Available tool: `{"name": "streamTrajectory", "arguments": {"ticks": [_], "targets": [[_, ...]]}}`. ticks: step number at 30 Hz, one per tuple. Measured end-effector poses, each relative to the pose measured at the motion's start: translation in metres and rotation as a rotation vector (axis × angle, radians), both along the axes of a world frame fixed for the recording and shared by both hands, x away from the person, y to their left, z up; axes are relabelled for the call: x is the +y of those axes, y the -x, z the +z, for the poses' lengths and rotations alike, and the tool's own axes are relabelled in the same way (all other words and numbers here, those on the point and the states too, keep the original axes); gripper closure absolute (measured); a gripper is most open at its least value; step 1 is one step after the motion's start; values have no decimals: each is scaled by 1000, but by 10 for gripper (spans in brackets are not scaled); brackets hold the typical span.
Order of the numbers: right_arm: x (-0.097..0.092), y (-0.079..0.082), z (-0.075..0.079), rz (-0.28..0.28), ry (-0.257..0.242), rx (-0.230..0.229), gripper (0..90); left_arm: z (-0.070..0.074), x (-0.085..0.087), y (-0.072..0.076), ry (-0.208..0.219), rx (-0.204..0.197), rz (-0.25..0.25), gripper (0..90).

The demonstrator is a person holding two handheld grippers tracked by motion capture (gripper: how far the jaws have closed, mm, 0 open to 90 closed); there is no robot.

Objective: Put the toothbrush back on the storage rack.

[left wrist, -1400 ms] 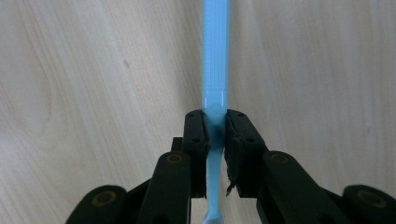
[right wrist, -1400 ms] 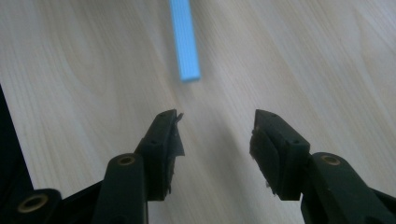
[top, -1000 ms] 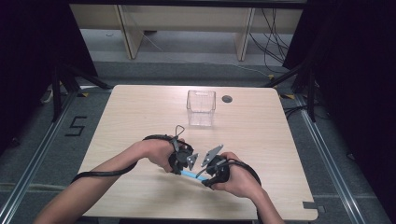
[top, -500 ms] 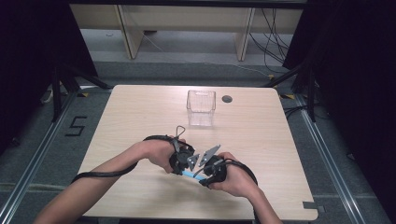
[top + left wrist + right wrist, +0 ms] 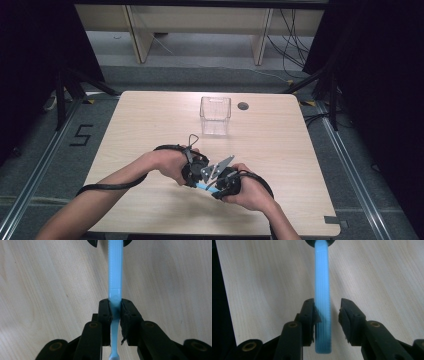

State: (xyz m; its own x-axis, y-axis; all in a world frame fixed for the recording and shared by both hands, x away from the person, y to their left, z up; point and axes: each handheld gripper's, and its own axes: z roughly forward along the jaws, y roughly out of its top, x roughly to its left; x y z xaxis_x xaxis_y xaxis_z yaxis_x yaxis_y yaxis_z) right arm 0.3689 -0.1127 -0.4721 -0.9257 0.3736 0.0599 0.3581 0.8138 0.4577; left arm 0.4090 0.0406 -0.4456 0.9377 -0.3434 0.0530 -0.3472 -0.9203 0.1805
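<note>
Toothbrush [image 5: 115,277] hangs above the worktop [image 5: 280,150], neck clamped in my left gripper [image 5: 115,311]. My right gripper [image 5: 327,312] has just been closing around the handle, one pad not yet touching; I should centre before squeezing.

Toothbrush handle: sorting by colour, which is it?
Light blue toothbrush handle; clearest in the left gripper view.

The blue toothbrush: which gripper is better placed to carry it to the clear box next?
Left. The left gripper is clamped on the blue toothbrush; the right gripper has just been closing, a gap remaining at one pad.
</note>
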Motion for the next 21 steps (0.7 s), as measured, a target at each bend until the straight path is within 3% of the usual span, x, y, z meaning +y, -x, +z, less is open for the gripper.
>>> {"name": "streamTrajectory", "arguments": {"ticks": [3, 4, 7, 8, 9, 10, 12, 13, 14, 18, 19, 21], "targets": [[0, -1, 0, 5, -3, 6, 675, 0, 0, 0, 3, 0, 5, 785], [0, -2, -1, 15, -15, -8, 683, 1, -1, -1, 9, -15, -24, 785], [0, -1, -1, 2, -12, 18, 736, 1, 0, -1, -6, -6, -16, 785], [0, 3, 1, -44, -7, 60, 755, 2, -1, -3, -16, -15, -37, 785], [-1, 2, 0, -18, -21, 37, 780, 3, -1, -4, -7, -32, -54, 785], [-2, 0, -1, 6, -33, 24, 783, 1, 0, -3, 11, -11, -25, 785], [-2, 1, -2, 2, -47, 30, 786, 2, 2, 0, 10, 7, 20, 782], [-3, -1, -3, 32, -57, 28, 786, 2, 1, -2, 16, 1, -5, 780], [-3, 0, -3, 15, -46, 19, 787, 4, 2, -1, 19, -9, 2, 770], [-7, 1, -2, 1, -52, 8, 788, 11, 6, -1, 76, -46, 41, 675], [-8, 3, -1, -16, -52, 15, 788, 13, 9, 1, 115, -45, 72, 656], [-11, 4, 0, -51, -58, 26, 788, 19, 14, 2, 158, -72, 84, 616]]}}
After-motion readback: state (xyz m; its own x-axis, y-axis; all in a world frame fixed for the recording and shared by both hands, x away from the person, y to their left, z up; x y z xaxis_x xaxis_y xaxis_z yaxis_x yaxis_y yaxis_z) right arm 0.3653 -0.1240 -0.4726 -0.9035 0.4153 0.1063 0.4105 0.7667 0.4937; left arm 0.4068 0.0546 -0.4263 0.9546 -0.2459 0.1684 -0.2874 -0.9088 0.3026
